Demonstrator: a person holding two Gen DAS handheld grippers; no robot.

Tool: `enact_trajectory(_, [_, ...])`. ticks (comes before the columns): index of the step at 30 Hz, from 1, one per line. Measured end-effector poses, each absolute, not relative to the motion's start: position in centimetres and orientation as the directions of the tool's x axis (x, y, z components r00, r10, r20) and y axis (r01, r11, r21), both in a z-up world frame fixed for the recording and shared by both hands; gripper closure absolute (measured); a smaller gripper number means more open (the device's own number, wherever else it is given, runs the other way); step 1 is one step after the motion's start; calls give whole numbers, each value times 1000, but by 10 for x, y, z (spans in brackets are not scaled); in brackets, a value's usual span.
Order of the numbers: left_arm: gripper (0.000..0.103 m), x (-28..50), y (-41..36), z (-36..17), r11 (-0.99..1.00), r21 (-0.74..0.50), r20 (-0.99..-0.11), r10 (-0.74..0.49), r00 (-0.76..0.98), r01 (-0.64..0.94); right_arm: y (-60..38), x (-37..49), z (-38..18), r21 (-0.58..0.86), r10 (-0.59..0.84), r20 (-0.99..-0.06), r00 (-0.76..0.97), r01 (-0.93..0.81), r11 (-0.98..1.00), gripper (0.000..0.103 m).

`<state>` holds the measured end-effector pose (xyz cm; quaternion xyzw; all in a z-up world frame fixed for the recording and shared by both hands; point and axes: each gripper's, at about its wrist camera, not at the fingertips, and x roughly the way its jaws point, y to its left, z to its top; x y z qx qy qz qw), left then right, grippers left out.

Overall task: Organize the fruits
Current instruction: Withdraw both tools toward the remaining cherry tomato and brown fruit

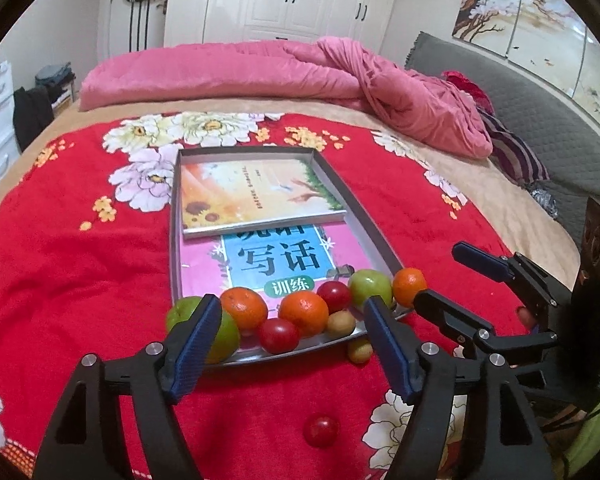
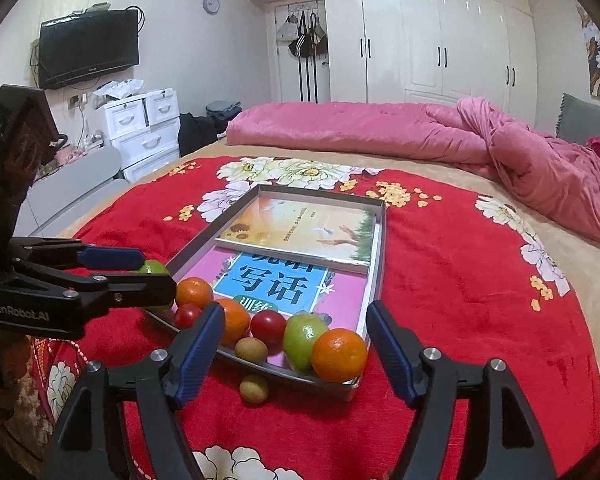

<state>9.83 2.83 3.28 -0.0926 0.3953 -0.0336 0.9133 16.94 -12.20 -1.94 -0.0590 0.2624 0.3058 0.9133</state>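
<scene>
Red floral bedspread [image 2: 440, 320], tray [image 2: 376, 240] edge lined with fruits [image 2: 338, 354] — orange, green, red, both grippers [image 1: 292, 312] [image 2: 296, 320] agape, empty

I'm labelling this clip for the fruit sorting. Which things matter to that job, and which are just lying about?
Part of the job:
- tray
- fruits in the tray, e.g. orange
- small red fruit on the bedspread
- brownish fruit outside the tray

Just there:
- books in the tray
- pink quilt
- television

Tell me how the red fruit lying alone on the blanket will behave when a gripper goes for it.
The red fruit looks round and glossy, so it may roll or slip from the pads. The blanket is soft, which probably damps rolling but lets it sink under pressure. It is small and likely light; a firm squeeze might bruise it.
</scene>
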Motion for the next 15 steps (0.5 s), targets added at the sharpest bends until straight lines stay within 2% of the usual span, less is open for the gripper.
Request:
enact_trajectory(4, [26, 94, 28, 37, 981, -195, -713, -131, 688, -16, -126, 165, -16, 53, 529, -506, 681, -588, 807, 24])
enact_trajectory(15, [26, 83, 28, 36, 977, -213, -729, -152, 667, -11, -130, 153, -13, 53, 533, -512, 674, -594, 802, 21])
